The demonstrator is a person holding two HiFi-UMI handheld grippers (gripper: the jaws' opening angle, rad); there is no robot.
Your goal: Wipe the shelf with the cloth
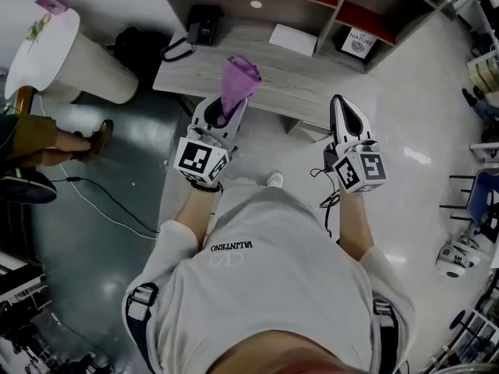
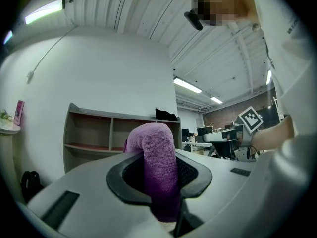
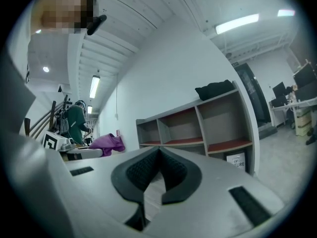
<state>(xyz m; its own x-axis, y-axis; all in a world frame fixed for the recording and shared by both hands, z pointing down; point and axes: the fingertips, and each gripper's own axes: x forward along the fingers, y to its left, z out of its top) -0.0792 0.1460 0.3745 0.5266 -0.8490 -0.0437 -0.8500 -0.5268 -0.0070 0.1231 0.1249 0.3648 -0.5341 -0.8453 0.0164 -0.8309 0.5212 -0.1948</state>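
Note:
My left gripper (image 1: 229,106) is shut on a purple cloth (image 1: 238,82) that sticks up out of its jaws, held above the near edge of the grey wooden shelf top (image 1: 304,80). In the left gripper view the cloth (image 2: 158,162) fills the gap between the jaws, with the open-fronted shelf (image 2: 114,138) behind it. My right gripper (image 1: 341,101) is shut with nothing in it, just right of the shelf's near edge over the pale floor. The right gripper view has its pads meeting at the tip (image 3: 158,150), the shelf (image 3: 198,128) ahead and the cloth (image 3: 106,144) far left.
A black telephone (image 1: 204,23) and a white sheet (image 1: 293,39) lie on the shelf top. A book (image 1: 359,44) stands in a lower compartment. A round white table (image 1: 47,49) and a black bag (image 1: 136,45) stand at left, by another person's legs (image 1: 70,142).

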